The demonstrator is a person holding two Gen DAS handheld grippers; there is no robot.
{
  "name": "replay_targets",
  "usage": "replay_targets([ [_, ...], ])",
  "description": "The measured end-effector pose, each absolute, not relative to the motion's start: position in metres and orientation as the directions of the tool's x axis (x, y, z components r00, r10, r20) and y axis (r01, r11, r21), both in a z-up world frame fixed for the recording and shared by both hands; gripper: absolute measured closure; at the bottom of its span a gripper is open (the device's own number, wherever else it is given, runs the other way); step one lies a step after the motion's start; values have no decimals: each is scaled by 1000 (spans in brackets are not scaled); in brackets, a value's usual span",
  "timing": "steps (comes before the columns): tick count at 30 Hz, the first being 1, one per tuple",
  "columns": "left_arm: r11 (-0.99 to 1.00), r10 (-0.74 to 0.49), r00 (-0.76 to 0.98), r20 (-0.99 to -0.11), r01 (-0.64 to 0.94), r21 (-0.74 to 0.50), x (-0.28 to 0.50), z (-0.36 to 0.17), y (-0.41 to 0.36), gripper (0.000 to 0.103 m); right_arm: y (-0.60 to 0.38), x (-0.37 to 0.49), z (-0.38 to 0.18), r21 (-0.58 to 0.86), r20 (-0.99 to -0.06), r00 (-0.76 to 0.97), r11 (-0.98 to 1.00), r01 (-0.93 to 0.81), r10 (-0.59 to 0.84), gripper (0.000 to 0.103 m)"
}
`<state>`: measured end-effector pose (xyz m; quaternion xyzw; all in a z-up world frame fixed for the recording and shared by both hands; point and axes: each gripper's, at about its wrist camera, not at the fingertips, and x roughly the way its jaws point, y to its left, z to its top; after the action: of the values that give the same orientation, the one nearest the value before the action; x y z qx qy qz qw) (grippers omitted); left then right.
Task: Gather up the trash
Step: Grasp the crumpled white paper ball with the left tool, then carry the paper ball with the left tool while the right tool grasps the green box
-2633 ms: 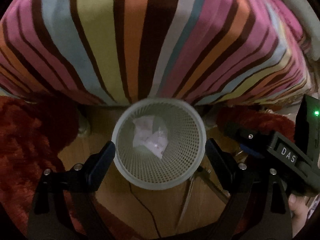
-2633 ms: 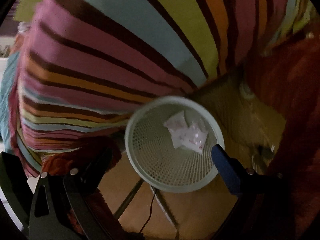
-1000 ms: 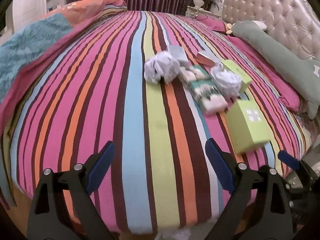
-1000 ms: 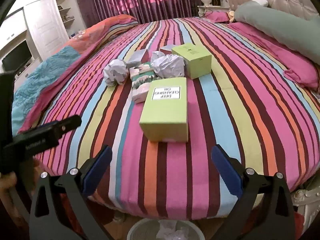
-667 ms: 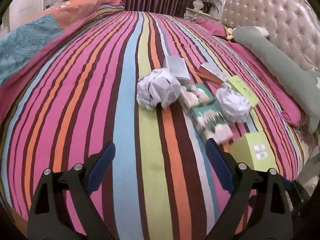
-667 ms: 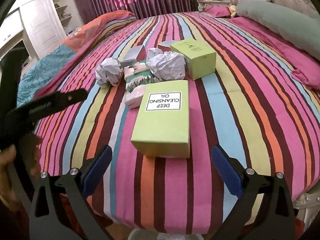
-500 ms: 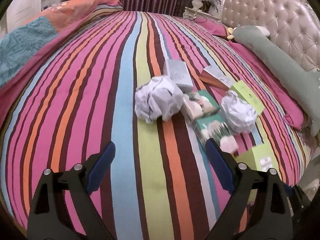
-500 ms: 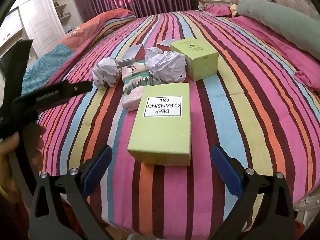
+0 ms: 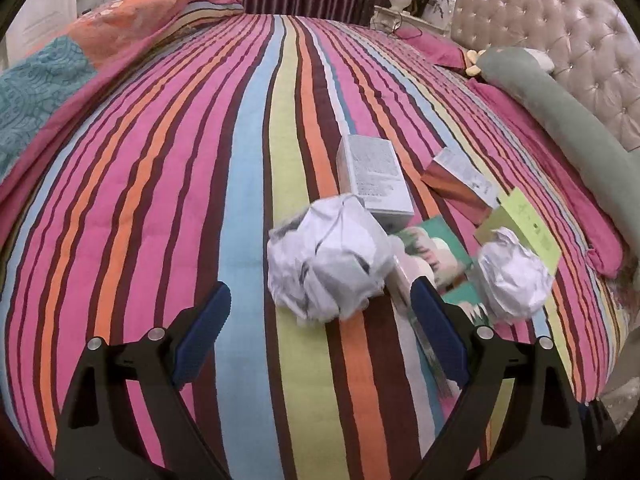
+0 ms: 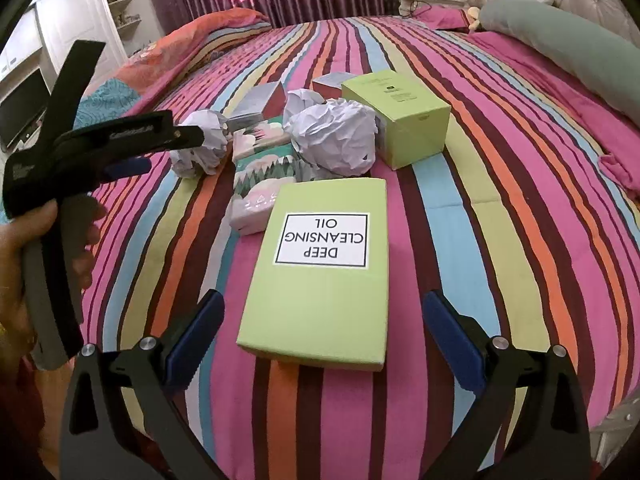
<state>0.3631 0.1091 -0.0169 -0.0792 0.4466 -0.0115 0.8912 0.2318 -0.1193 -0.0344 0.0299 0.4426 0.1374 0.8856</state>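
Note:
Trash lies on a striped bed. In the left wrist view a crumpled paper ball (image 9: 328,264) sits just ahead of my open, empty left gripper (image 9: 320,312), with a second paper ball (image 9: 510,276) to its right. In the right wrist view a green "DEEP CLEANSING OIL" box (image 10: 320,272) lies flat just ahead of my open, empty right gripper (image 10: 320,328). Behind it are a paper ball (image 10: 334,140), another green box (image 10: 400,112) and a smaller paper ball (image 10: 200,148). The left gripper (image 10: 172,136) shows at the left, near that smaller ball.
A grey box (image 9: 374,176), a dark red box (image 9: 460,180) and teal patterned packets (image 9: 434,252) lie among the trash. A green bolster (image 9: 568,128) and tufted headboard (image 9: 560,36) are at the right. A folded quilt (image 9: 48,76) lies at the left.
Both grippers rose from over the white waste basket on the floor to the bed top and moved forward. The left closed in on the paper ball, the right on the green box.

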Motion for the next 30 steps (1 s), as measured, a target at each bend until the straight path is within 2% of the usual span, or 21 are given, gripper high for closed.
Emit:
replay_targets([
  [15, 985, -94, 566, -819, -64, -158, 395, -35, 109, 16, -115, 244, -44, 127, -800, 554, 967, -219, 231, 10],
  [16, 985, -98, 564, -820, -65, -162, 395, -36, 108, 22, -115, 244, -45, 126, -800, 555, 968, -215, 227, 18],
  [17, 982, -117, 557, -822, -58, -179, 396, -38, 108, 37, -116, 243, -44, 123, -800, 557, 970, -210, 222, 28],
  [20, 979, -125, 545, -829, -66, -191, 397, -39, 108, 40, -116, 241, -43, 124, -802, 553, 968, -217, 227, 44],
  [30, 979, -99, 586, -804, -86, -184, 356, -16, 114, 41, -136, 233, -33, 192, -794, 548, 964, -185, 263, 46],
])
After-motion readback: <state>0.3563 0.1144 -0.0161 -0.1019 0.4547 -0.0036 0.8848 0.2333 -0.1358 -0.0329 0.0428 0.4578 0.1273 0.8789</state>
